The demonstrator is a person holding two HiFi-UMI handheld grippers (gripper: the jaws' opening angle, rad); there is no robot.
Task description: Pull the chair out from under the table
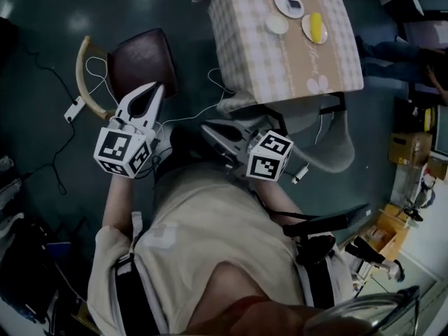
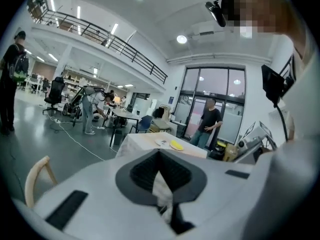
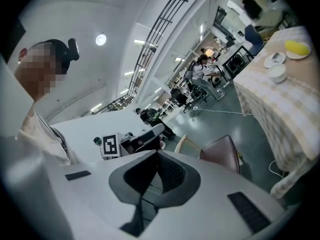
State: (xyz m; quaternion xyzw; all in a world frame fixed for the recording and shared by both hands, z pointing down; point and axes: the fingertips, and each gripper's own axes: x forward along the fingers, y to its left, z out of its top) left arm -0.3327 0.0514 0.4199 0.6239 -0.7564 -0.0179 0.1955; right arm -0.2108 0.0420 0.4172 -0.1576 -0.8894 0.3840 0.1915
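Note:
A chair with a dark brown seat (image 1: 142, 60) and a curved wooden back (image 1: 87, 75) stands on the floor left of the table (image 1: 241, 54), apart from it. The table has a checked cloth. My left gripper (image 1: 157, 89) is shut and empty, with its tips over the seat's near edge. My right gripper (image 1: 210, 131) is shut too, holds nothing, and points left between the chair and the table. In the left gripper view the closed jaws (image 2: 160, 156) face the table (image 2: 142, 143), and the chair back (image 2: 36, 178) shows low at the left. The right gripper (image 3: 157, 156) looks at the chair seat (image 3: 220, 151).
Two white plates (image 1: 290, 4) and a plate with a yellow thing (image 1: 316, 27) sit on the table. White cables (image 1: 199, 110) trail on the floor round the chair. A grey padded shape (image 1: 329, 142) lies by the table's near edge. Cardboard boxes (image 1: 409, 147) stand at the right. People stand in the background.

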